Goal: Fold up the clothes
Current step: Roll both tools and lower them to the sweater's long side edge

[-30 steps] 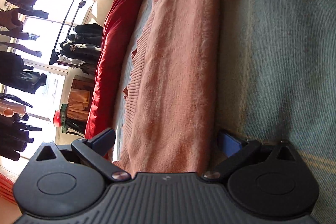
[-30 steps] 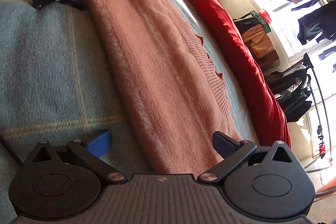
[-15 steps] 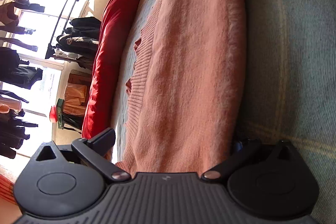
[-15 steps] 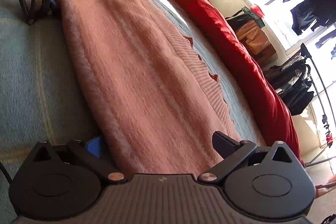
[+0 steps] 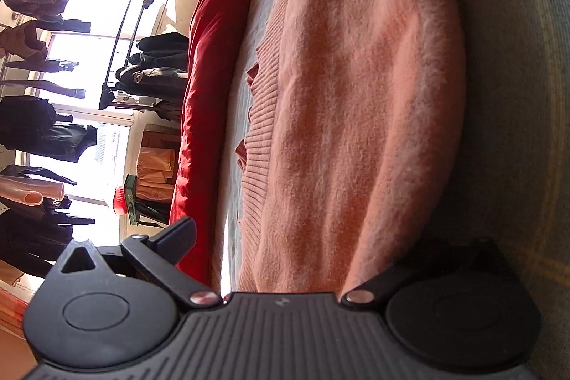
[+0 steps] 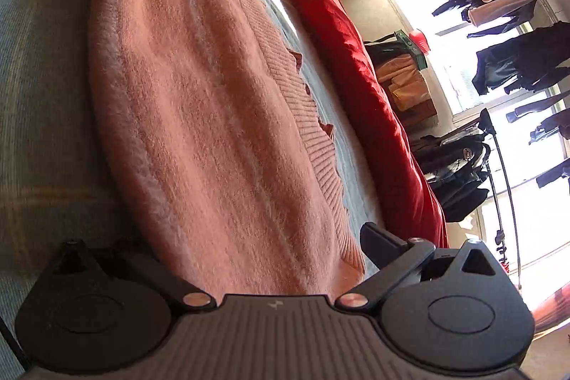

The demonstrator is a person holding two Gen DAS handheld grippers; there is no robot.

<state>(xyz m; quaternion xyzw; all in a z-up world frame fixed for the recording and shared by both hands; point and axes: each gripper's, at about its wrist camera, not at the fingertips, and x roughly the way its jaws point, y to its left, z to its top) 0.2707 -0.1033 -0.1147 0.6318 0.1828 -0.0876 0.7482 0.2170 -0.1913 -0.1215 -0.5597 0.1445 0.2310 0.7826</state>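
On the grey-green bed cover [image 5: 516, 95] lies a pink fuzzy sweater [image 5: 356, 95], already folded into a long strip w/ its ribbed hem edge toward the red duvet roll [image 5: 213, 77]. Each gripper sits at one short end, facing the other along the strip, prob. so both ends can be picked up evenly for the next fold.

Left gripper [image 5: 285, 259]: jaws spread wide, straddling the sweater's end; one finger [image 5: 171, 237] stands clear above the cloth, the other is buried in shadow under the fluffy edge. No pinch yet, far as I can tell.

Right gripper [image 6: 260, 255], same deal: splayed, upper finger [image 6: 384, 244] free over the ribbed edge, lower one dark beside the cover. Low angle suggests scooping under the layers.

Hanging clothes by the window [image 6: 506, 59] are background only.
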